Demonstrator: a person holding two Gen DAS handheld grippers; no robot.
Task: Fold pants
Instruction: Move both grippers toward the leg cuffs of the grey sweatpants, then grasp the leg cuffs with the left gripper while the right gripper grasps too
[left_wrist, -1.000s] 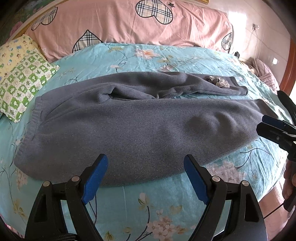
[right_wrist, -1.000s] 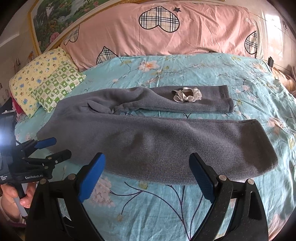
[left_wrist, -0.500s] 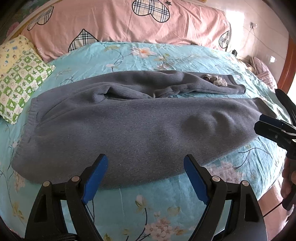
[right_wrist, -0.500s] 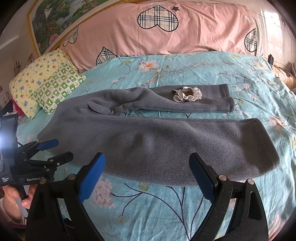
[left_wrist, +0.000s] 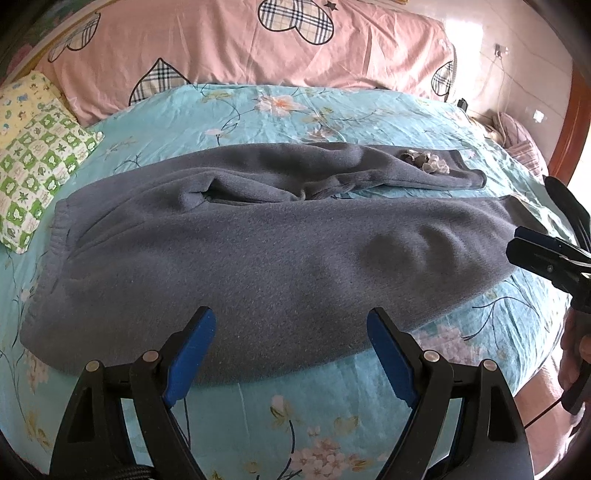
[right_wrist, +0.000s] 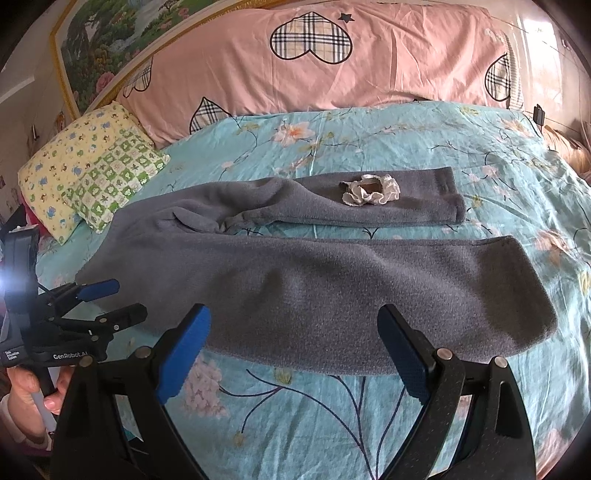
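Soft grey fleece pants (left_wrist: 258, 258) are lying flat across the flowery blue bed sheet (left_wrist: 295, 424), and I am holding my left claw (left_wrist: 291, 354) and right claw (right_wrist: 295, 343) wide apart near the front edge, ready to pinch it.

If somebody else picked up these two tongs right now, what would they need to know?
Left tongs: open, holding nothing, over the near edge of the pants.
Right tongs: open, holding nothing, near the other end.
The grey pants lie spread flat on the bed, legs apart, waistband toward the pillow.
A small crumpled cloth sits on the far leg.
Done: nothing folded.
Left: probably remove the cloth, then do all the folding.
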